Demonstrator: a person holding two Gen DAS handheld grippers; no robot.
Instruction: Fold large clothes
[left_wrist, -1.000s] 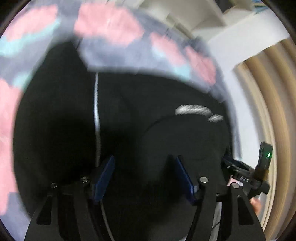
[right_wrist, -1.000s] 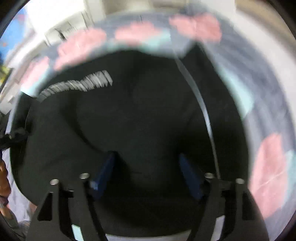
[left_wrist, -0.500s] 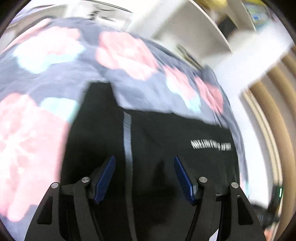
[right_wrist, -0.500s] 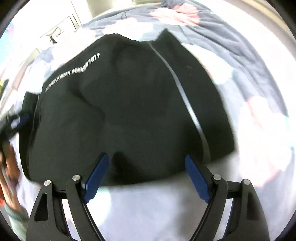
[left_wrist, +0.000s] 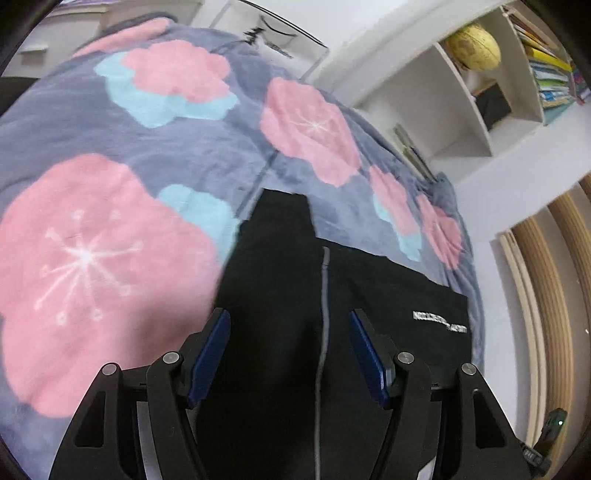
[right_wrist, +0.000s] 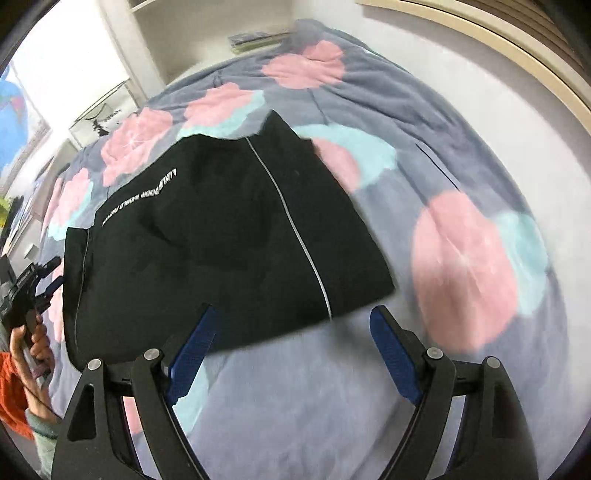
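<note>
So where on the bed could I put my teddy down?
Bare blanket lies right of the black garment, toward the wooden headboard. There is another free strip just in front of the right gripper. The middle is covered by the garment.

A grey floral blanket with pink and teal blossoms is covering the bed. A yellowish globe is sitting in a white bookshelf, beside stacked books.

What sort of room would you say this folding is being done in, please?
Most likely a bedroom: the black garment lies on a bed's flowered fleece blanket, with a white bookshelf holding books and a globe beside it.
</note>
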